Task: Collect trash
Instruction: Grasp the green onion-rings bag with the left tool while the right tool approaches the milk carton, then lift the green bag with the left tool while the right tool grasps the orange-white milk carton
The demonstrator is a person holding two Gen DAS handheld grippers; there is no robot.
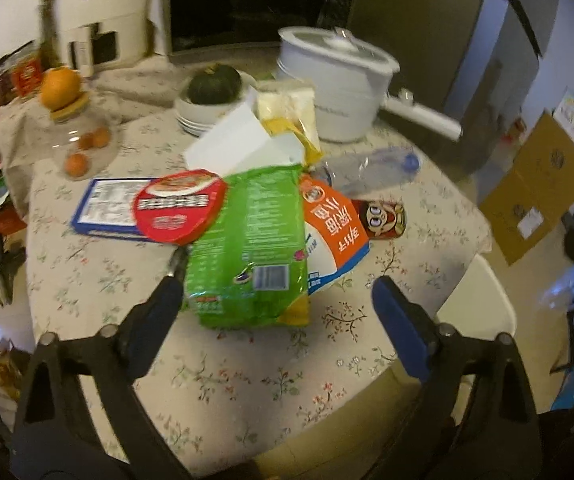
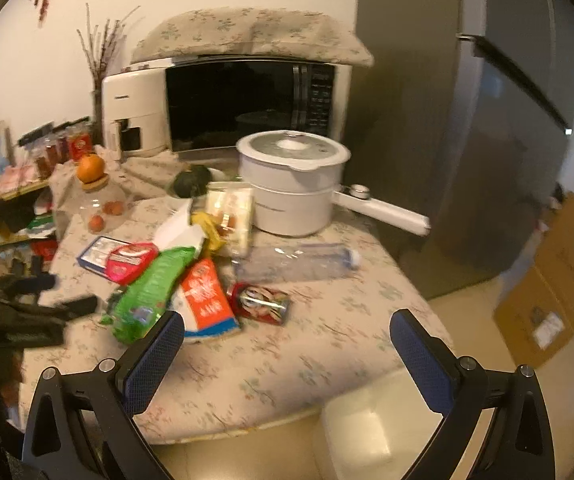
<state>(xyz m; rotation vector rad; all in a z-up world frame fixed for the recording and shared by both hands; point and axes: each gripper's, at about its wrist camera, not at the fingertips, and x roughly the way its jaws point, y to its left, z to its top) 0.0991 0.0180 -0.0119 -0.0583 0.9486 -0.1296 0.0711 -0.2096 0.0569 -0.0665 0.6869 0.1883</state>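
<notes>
Hovering over the near edge of the table point(image 1: 215, 396), the left gripper point(image 1: 279, 296) has its jaws spread wide with nothing clamped; the green snack bag point(image 1: 253, 248) lies just beyond and between them, its near end close to the left finger. The right gripper point(image 2: 287, 332) is likewise parted and empty, hanging above the table's near right edge, well short of the pile.

The trash sits heaped mid-table: green bag on top, a round red lid point(image 1: 181, 206) and a blue-edged flat box point(image 1: 107, 208) to its left, an orange-and-white packet point(image 1: 333, 228) and a crushed cartoon can point(image 1: 383, 218) to its right, a clear plastic bottle point(image 1: 371, 166) farther back.

The pieces overlap, so closing on the green bag could drag the red lid or the orange packet along and spill them. Slick film may also slide out of a shallow pinch. The bottle and can are round and, nudged, could roll toward the right edge and drop. Reaching deeper risks bumping the white pot point(image 1: 335, 88), whose long handle juts right, or the glass jar point(image 1: 83, 136) with an orange on top at far left.

A floral cloth covers the round table; it is loose enough to bunch under a scraping fingertip. Behind stand a microwave point(image 2: 247, 104), a cream appliance point(image 2: 131, 112) and a grey fridge point(image 2: 467, 120); cardboard boxes point(image 2: 559, 280) lean at right on a pale floor.
</notes>
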